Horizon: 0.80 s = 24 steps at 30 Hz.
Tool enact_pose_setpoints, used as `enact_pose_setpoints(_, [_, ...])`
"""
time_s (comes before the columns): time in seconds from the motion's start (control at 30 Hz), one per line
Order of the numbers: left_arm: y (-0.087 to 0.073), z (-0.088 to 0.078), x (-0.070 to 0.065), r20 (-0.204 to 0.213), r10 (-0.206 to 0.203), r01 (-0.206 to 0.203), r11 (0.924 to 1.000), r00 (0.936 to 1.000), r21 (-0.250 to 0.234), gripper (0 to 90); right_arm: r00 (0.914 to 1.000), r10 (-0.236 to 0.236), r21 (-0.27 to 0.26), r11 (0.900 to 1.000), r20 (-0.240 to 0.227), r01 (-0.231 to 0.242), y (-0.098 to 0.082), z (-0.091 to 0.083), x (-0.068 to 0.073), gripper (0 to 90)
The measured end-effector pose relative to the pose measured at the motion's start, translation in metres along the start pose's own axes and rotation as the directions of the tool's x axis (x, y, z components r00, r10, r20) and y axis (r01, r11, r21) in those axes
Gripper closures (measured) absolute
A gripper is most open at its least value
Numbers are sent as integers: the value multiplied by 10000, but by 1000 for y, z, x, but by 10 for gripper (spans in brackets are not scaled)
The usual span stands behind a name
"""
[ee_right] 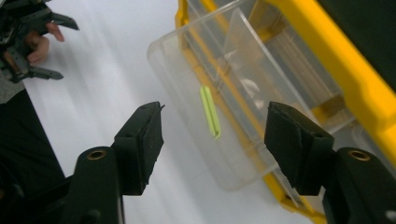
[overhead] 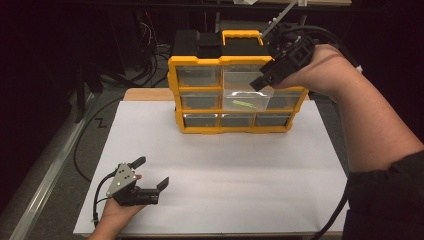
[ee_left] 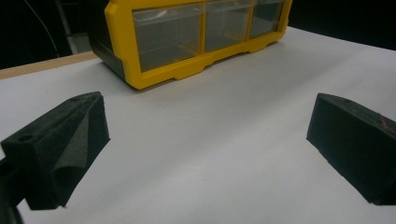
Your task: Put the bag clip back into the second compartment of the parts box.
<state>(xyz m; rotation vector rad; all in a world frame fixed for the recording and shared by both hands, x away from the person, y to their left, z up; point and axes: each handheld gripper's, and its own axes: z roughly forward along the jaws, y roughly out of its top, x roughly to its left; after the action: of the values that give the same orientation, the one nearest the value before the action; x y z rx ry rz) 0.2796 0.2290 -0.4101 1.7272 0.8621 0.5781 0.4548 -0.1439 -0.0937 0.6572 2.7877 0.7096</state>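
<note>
Right gripper (overhead: 261,80) sits at the far right, up against the front of the yellow drawer organizer (overhead: 200,63), above the pulled-out clear middle drawer (overhead: 235,102). Its fingers (ee_right: 142,140) stand apart with nothing clamped between them; no pad touches the drawer.

The task's thing, a thin lime-green strip (overhead: 243,104), lies flat on the drawer floor, loose. In the right gripper view the strip (ee_right: 210,112) shows through the clear plastic, in the gap between the two fingers but well below them, not gripped. The drawer (ee_right: 187,70) sticks out toward the near side from the organizer's middle row, centre column.

Left gripper (overhead: 150,174) rests at the near left on the white counter (overhead: 225,170), held in the left hand (overhead: 117,207). Its fingers (ee_left: 65,149) are wide apart, nothing between them, just bare counter (ee_left: 210,154). It is well apart from the organizer, whose bottom row of drawers (ee_left: 201,32) shows ahead of it, all closed.

The organizer stands upright at the far edge of the counter, carry handle (overhead: 242,36) on top.
</note>
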Motion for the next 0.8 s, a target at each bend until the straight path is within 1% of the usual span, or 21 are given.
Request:
enact_pose_setpoints(0.07, [0, 0, 0, -19, 5, -5, 10000, 10000, 15, 3, 10000, -20, 40, 10000, -7, 20, -3, -1, 2, 361])
enact_pose_setpoints(0.1, [0, 1, 0, -35, 2, -2, 10000, 10000, 13, 3, 10000, -19, 83, 10000, 61, 19, -8, -4, 5, 344])
enact_pose_setpoints(0.13, [0, 1, 0, -35, 2, -2, 10000, 10000, 13, 3, 10000, -19, 83, 10000, 61, 19, -8, -4, 5, 344])
enact_pose_setpoints(0.17, [0, 1, 0, -49, 4, -4, 10000, 10000, -6, 3, 10000, -27, 110, 9999, 46, 27, -14, -6, 9, 325])
enact_pose_setpoints(0.23, [0, 1, -1, -55, 19, -18, 10000, 10000, 4, 3, 10000, 0, 151, 9999, 95, -2, -19, -7, 13, 302])
enact_pose_setpoints(0.27, [0, 1, -1, -55, 19, -18, 10000, 10000, 4, 3, 10000, 0, 151, 9999, 95, -2, -19, -7, 13, 302])
enact_pose_setpoints(0.4, [0, 1, -1, -75, 72, -71, 10000, 9999, 27, 3, 9999, 51, 201, 9998, 121, -53, -31, -9, 21, 274])
enact_pose_setpoints(0.43, [0, 1, -1, -102, 76, -76, 10000, 9999, 8, 3, 9999, 39, 138, 9999, 132, -41, -36, -9, 25, 273])
enact_pose_setpoints(0.47, [0, 1, -1, -102, 76, -76, 10000, 9999, 8, 3, 9999, 39, 138, 9999, 132, -41, -36, -9, 25, 273])
enact_pose_setpoints(0.5, [0, 1, -1, -106, 65, -65, 10000, 9999, 1, 3, 10000, 35, 144, 9999, 83, -36, -42, -8, 28, 264])
enact_pose_setpoints(0.53, [0, 0, 0, -109, 61, -61, 10000, 9999, 14, 3, 10000, 35, 144, 9999, 83, -36, -42, -8, 28, 264])
enact_pose_setpoints(0.6, [0, 1, -1, -127, 52, -52, 10000, 9999, 22, 4, 10000, 2, 249, 9997, 53, -3, -49, -3, 32, 239])
enact_pose_setpoints(0.67, [0, 0, -1, -122, 42, -42, 10000, 9999, 10, 3, 10000, 34, 209, 9998, 36, -35, -51, -2, 33, 232])
enact_pose_setpoints(0.7, [0, 0, -1, -113, 62, -63, 10000, 9999, -33, 3, 9999, 122, 188, 9997, 61, -123, -56, 0, 35, 209])
enact_pose_setpoints(0.73, [0, 0, -1, -113, 62, -63, 10000, 9999, -33, 3, 9999, 122, 188, 9997, 61, -123, -56, 0, 35, 209])
enact_pose_setpoints(0.8, [0, 0, -1, -116, 68, -69, 10000, 9999, -21, 3, 9998, 189, 241, 9995, 42, -189, -64, 5, 38, 194])
